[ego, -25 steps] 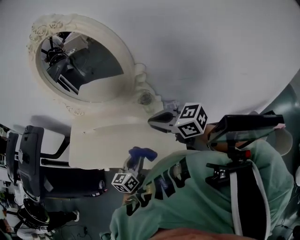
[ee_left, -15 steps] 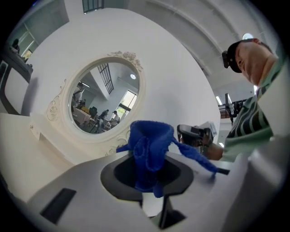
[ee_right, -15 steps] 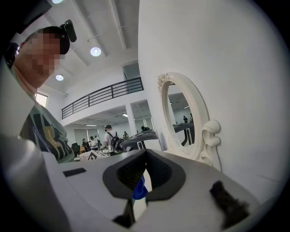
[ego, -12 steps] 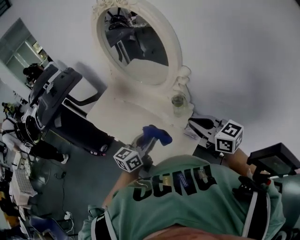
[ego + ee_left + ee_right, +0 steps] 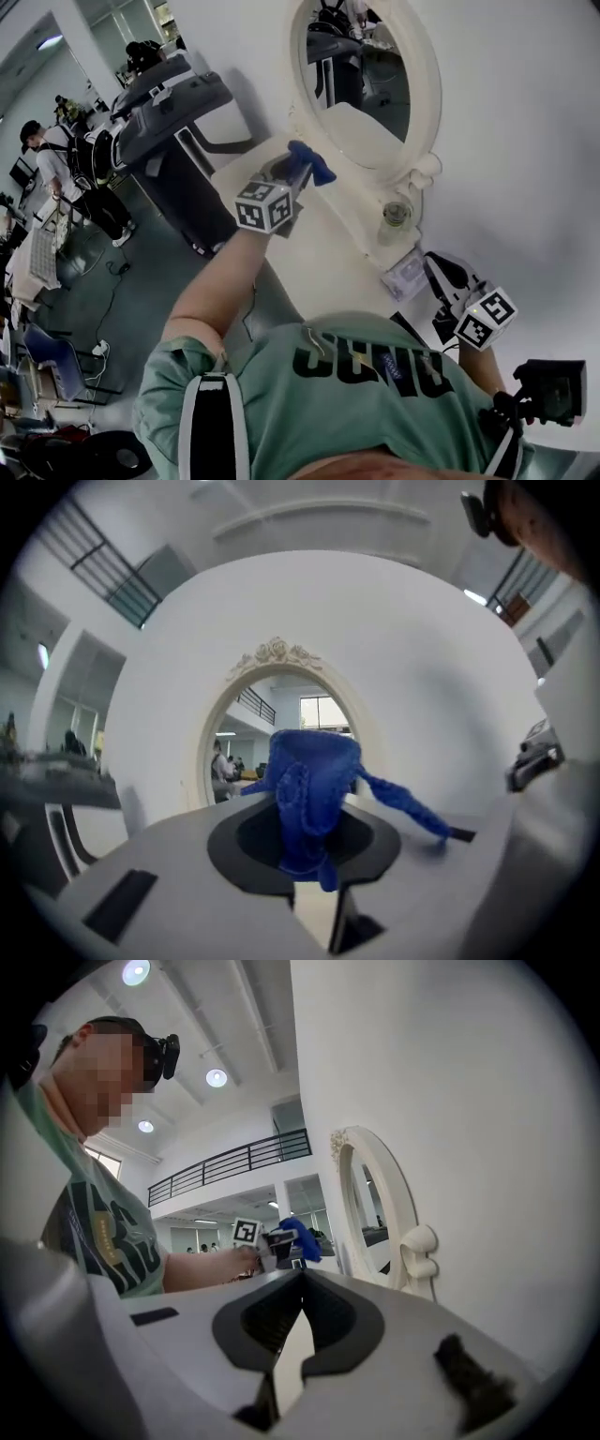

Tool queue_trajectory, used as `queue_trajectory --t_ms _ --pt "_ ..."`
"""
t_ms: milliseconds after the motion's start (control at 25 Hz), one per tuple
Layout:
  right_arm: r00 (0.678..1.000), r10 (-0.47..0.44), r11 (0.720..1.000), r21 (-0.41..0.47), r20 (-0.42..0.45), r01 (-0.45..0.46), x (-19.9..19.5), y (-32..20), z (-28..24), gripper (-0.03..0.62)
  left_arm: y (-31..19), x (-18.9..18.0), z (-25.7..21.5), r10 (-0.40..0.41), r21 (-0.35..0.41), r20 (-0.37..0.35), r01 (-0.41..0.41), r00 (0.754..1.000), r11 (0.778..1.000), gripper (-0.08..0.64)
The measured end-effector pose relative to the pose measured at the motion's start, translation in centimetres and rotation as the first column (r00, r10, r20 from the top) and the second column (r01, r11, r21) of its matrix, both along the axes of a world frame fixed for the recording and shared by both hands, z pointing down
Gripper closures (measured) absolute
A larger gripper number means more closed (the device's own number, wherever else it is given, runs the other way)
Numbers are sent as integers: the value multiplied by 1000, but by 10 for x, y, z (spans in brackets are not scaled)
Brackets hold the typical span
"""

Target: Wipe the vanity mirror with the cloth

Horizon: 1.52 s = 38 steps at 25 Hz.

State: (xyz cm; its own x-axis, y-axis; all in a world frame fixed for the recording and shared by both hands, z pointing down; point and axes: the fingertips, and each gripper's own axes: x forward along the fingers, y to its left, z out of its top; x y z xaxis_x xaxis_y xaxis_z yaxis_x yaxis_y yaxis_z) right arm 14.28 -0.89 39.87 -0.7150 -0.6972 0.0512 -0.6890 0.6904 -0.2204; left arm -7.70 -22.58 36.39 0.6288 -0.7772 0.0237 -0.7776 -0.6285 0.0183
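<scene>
**Q:** What is the state of each tool?

**A:** The left tool (image 5: 309,860) has its jaws clamped on the bunched blue knitted cloth (image 5: 309,780), with one loose tail trailing to the right. The right tool (image 5: 300,1288) has its jaws together with nothing between them, and is held off the right end of the white desk (image 5: 319,239).

**Q:** How should the wipe be carried out?

**A:** The cloth is above the desk, facing the oval cream-framed vanity mirror (image 5: 375,66), and appears to be apart from the glass. Advance until the bunch, not the jaw tips, meets the glass. Press lightly and overlap the strokes. Keep the tail away from the clear glass jar (image 5: 396,217) at the base of the frame.

**Q:** What does each view add?

**A:** The left gripper view shows the grip and faces the mirror head-on. The head view alone shows the jar. The right gripper view sees the frame nearly edge-on, with the cloth short of it.
</scene>
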Motion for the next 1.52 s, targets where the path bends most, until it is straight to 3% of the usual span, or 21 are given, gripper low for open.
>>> queue_trajectory --t_ms 200,360,520,680,800,920,1080,1160,1360,1520 --pt "997 82 997 6 5 -82 12 -8 -5 580 -134 2 -129 -155 207 132 125 979 970 479" --pt "986 166 986 -16 10 -166 21 -7 1 580 -218 12 -212 -268 307 209 197 941 931 479" --pt "969 245 968 -59 18 -243 31 -4 17 580 -270 26 -242 -348 367 322 223 880 903 477" --pt "954 297 951 -95 26 -294 45 -7 33 580 -306 43 -241 -393 409 441 210 807 888 479" --pt "947 319 943 -114 38 -313 57 -9 41 580 -317 49 -240 -402 426 490 189 774 884 480" --pt "949 314 944 -115 39 -308 65 -19 41 580 -319 49 -246 -381 441 513 145 769 886 480" --pt "956 292 951 -116 41 -286 65 -24 41 580 -309 58 -241 -395 441 548 147 737 885 483" --pt "958 283 953 -127 41 -276 66 -28 45 580 -298 68 -229 -387 454 559 121 734 883 485" --pt "965 258 955 -162 36 -249 60 -37 59 580 -256 102 -166 -357 458 566 77 743 886 488" --pt "969 246 955 -178 21 -239 56 -41 64 580 -209 136 -89 -322 478 590 2 741 878 488"
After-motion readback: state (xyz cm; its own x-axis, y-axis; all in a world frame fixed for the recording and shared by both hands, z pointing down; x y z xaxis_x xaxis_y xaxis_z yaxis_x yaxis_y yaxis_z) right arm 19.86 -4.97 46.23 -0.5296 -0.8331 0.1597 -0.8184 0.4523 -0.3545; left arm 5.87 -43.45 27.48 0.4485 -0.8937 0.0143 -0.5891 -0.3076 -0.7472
